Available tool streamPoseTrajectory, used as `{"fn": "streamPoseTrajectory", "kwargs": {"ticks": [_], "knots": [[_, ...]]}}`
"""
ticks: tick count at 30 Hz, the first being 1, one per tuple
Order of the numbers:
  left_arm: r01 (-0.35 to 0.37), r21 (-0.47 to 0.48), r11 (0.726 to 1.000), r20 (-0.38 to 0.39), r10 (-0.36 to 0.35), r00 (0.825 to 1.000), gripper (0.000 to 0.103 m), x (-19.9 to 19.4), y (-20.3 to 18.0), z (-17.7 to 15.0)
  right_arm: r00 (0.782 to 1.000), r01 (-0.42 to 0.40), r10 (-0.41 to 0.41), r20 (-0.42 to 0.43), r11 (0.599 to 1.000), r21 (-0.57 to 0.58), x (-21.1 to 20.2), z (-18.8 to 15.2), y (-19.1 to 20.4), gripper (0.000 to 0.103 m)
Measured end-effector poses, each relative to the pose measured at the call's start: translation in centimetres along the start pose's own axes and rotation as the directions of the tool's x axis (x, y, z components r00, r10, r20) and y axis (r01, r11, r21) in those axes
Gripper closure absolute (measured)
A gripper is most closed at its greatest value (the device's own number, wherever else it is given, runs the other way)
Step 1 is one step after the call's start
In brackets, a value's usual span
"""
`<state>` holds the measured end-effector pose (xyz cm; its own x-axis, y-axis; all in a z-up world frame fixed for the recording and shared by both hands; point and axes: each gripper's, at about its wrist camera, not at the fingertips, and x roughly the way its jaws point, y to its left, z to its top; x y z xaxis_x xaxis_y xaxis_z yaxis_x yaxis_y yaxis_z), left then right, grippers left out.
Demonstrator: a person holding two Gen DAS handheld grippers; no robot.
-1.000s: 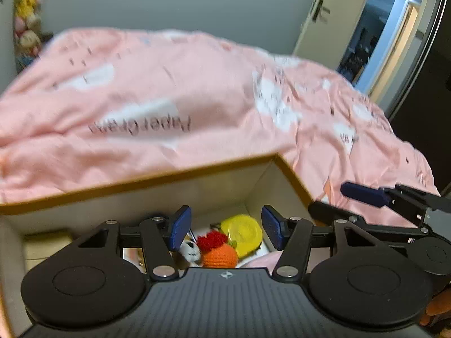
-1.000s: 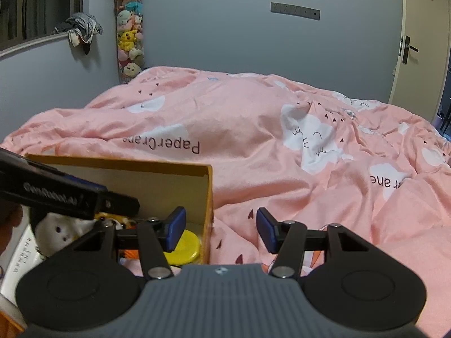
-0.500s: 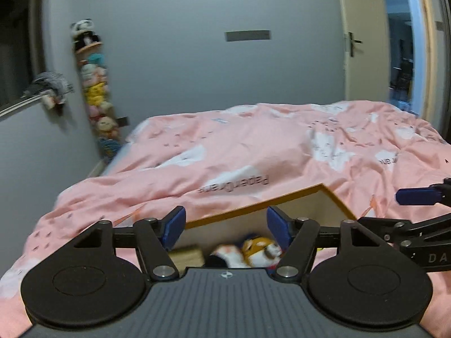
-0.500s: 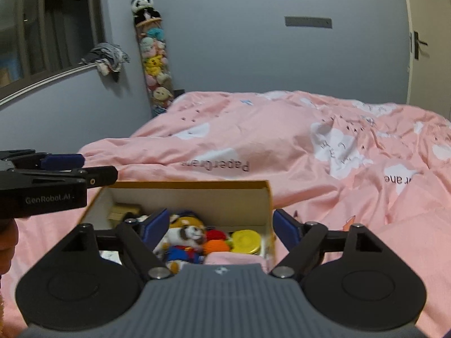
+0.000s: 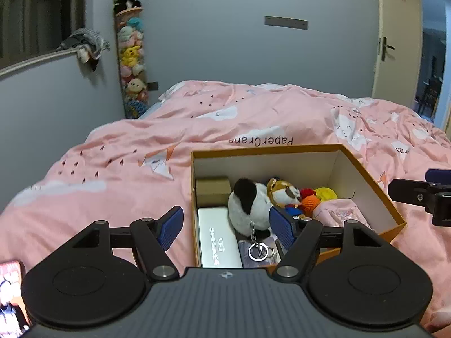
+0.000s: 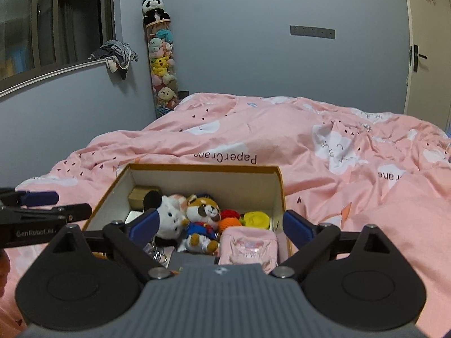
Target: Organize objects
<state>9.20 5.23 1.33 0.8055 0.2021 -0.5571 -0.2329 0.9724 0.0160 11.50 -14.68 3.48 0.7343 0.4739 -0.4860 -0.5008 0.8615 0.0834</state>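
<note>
Both tools spread wide above the toy box

The left tool and right tool grip nothing; the box, centre-right of frame on the pink bed, holds a panda plush.

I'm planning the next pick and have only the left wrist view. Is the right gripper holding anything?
Observer: No. The right gripper is open and empty, its jaws wide above the near end of the box.
Operator: The white plush shows me only its back. Which way does it face?
Observer: The white plush faces the right camera, and lies beside the fox doll.
Operator: Is anything lying on the pink pouch?
Observer: No. The pink pouch is bare on top and lies by the box's right wall, with the yellow disc behind it.
</note>
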Motion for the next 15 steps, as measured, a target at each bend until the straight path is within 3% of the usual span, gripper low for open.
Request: {"fn": "streamPoseTrajectory", "kwargs": {"ticks": [15], "knots": [[-0.004,-0.050,0.999,-0.092,-0.001,0.996,0.020,1.4,-1.5,-3.1,0.996,0.022,-0.026,-0.087,0.999,-0.044,2.8,-3.5,0.8,0.005]]}}
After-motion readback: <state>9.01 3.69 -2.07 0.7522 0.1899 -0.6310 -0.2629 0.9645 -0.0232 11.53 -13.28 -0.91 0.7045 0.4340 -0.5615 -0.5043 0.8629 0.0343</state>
